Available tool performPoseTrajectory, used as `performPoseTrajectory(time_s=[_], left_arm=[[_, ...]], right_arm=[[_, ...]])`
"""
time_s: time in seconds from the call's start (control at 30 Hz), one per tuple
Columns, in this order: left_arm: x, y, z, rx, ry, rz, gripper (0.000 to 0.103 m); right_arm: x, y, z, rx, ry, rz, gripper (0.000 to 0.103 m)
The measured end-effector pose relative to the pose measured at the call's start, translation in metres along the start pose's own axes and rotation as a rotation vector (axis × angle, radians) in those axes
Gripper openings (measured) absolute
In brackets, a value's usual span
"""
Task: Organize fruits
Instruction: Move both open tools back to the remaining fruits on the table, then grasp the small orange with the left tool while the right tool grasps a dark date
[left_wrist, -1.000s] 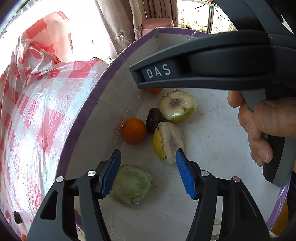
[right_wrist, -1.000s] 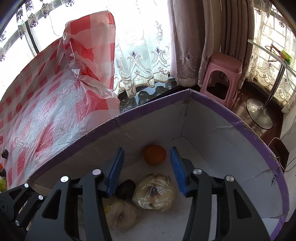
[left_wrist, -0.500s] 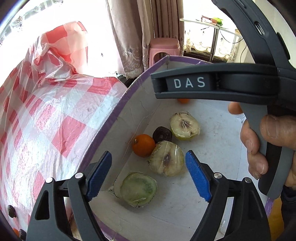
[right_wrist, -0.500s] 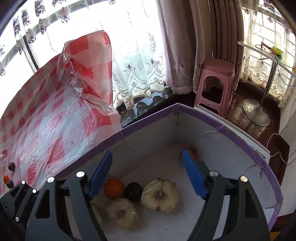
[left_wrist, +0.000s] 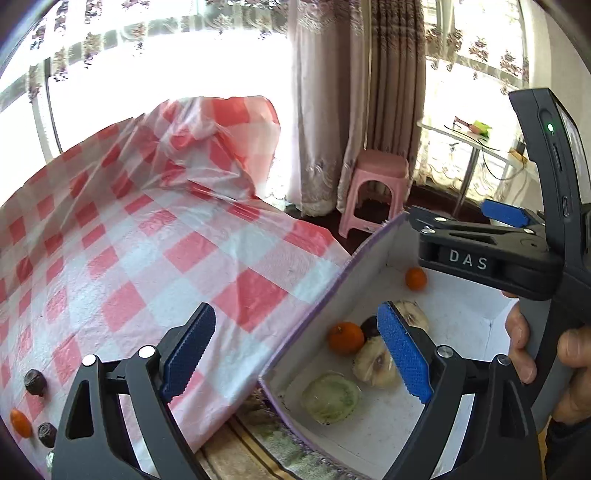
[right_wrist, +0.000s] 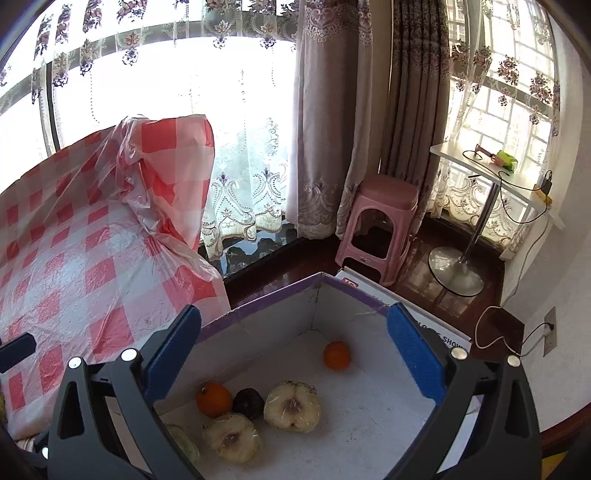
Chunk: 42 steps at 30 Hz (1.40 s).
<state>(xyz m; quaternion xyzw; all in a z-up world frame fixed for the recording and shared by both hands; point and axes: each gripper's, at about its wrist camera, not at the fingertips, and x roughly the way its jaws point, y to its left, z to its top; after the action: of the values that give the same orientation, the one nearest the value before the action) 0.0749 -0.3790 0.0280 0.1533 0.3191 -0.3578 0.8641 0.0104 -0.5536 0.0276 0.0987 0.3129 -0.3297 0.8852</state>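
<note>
Both grippers raised since earlier; left gripper (left_wrist: 295, 354) and right gripper (right_wrist: 295, 358) jaws opening, nothing grasped. Box (right_wrist: 369, 424) beside checkered table cover (left_wrist: 147, 240); curtained window behind.

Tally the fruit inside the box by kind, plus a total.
Oranges: 2
Wrapped pale cut halves: 2
Wrapped green half: 1
Dark round fruit: 1
Total: 6 in the box

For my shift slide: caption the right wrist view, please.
Right gripper, jaws opening and empty, above a purple-rimmed white cardboard box holding two oranges, wrapped fruit halves and a dark fruit.
</note>
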Motion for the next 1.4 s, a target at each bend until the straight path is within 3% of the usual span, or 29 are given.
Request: performPoseTrajectory(time_s=[0.2, 0.37, 0.6, 0.9, 1.13, 1.4], left_arm=[[-0.036, 0.032, 0.004, -0.068, -0.087, 0.136, 0.087], [-0.064, 0.076, -0.001, -0.153, -0.179, 0.168, 0.087], [-0.101, 0.134, -0.019, -0.251, -0.238, 0.198, 0.087], [-0.128, 0.189, -0.05, -0.313, -0.271, 0.326, 0.087], [-0.147, 0.248, -0.084, -0.447, -0.266, 0.41, 0.087], [-0.155, 0.291, -0.118, -0.551, -0.213, 0.47, 0.082]], right_arm=[[-0.032, 0.033, 0.005, -0.119, -0.123, -0.131, 0.101], [-0.05, 0.06, 0.004, -0.143, -0.124, 0.02, 0.101], [-0.059, 0.097, -0.001, -0.101, -0.069, 0.357, 0.101], [-0.065, 0.144, -0.012, -0.088, 0.008, 0.517, 0.101], [-0.074, 0.183, -0.025, -0.14, 0.011, 0.542, 0.101], [-0.085, 0.221, -0.042, -0.199, 0.052, 0.637, 0.101]])
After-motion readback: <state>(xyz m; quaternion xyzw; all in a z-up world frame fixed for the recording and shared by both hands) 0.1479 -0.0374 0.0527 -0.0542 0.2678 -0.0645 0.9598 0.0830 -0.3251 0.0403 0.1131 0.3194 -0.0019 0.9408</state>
